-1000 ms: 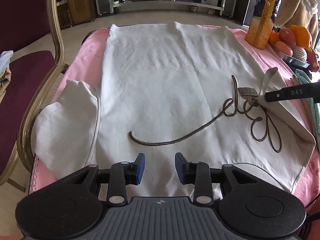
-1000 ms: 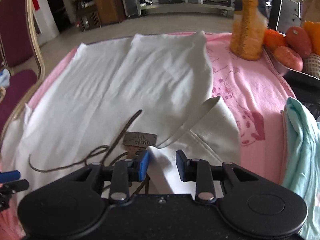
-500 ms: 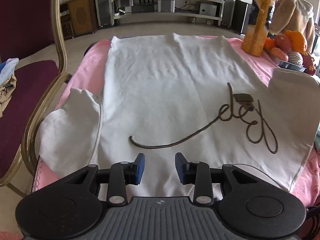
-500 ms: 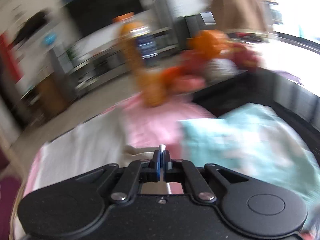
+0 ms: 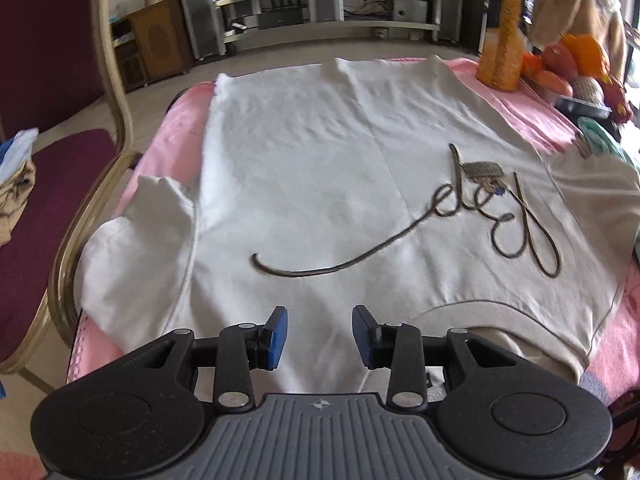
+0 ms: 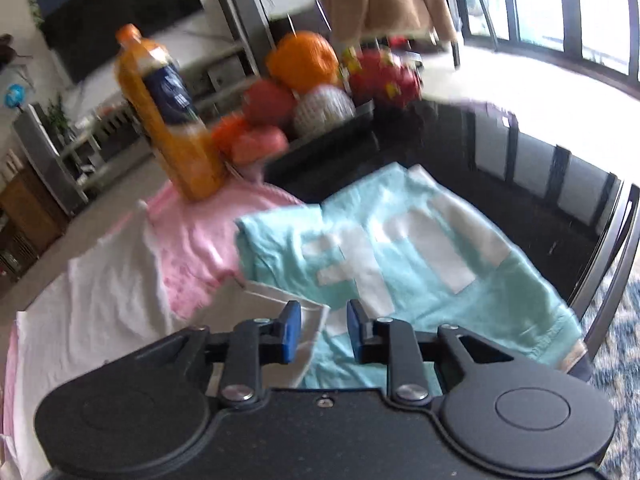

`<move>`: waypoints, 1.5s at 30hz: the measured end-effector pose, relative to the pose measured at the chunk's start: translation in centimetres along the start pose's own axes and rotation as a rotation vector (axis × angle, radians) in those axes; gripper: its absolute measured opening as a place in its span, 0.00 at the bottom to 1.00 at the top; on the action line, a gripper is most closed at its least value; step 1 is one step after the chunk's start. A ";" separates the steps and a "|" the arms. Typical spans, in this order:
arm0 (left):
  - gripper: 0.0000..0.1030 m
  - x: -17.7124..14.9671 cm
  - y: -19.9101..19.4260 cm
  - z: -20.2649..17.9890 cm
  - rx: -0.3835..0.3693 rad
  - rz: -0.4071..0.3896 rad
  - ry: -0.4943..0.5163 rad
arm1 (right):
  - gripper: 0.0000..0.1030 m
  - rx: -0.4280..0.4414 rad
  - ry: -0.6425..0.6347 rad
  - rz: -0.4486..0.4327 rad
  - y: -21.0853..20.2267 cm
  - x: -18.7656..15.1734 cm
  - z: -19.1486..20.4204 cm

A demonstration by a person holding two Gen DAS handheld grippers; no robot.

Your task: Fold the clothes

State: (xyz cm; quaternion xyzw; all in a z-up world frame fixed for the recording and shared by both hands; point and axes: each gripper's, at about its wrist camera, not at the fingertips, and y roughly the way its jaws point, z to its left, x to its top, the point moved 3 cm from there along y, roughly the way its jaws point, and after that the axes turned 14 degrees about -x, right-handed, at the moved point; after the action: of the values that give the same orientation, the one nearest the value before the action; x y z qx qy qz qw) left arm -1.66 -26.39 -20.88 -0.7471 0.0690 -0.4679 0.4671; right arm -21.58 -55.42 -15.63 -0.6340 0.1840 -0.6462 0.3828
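Note:
A cream sweatshirt [image 5: 328,184] with dark cursive lettering [image 5: 496,216] lies face up on a pink cloth [image 5: 176,120] over the table. Its left sleeve [image 5: 136,248] is bunched at the table's left edge; its right sleeve [image 5: 596,196] is spread out to the right. My left gripper [image 5: 319,334] is open, hovering over the neck end of the sweatshirt. My right gripper [image 6: 319,330] is open above the right sleeve's cuff [image 6: 280,300], which rests on a folded turquoise shirt [image 6: 420,264].
An orange juice bottle [image 6: 168,120] and a dark tray of fruit [image 6: 312,92] stand at the table's far right. A maroon chair with a gold frame [image 5: 100,140] is close on the left. A dark chair [image 6: 600,280] stands at the right.
My right gripper carried the right sleeve outward while shut on it, then opened and let it go on the turquoise shirt. The sleeve now lies unfolded to the right. My left gripper stayed open.

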 end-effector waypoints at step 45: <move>0.26 3.0 -2.0 22.5 0.099 0.059 -0.667 | 0.30 0.651 -0.194 0.157 -2.8 -2.4 16.1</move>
State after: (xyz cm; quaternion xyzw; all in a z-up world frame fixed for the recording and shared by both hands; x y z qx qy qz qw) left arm 16.50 -12.69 -20.22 -0.8330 -0.0888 -0.1869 0.5130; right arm -7.10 -47.88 -13.17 -0.5211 -0.0209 -0.5762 0.6293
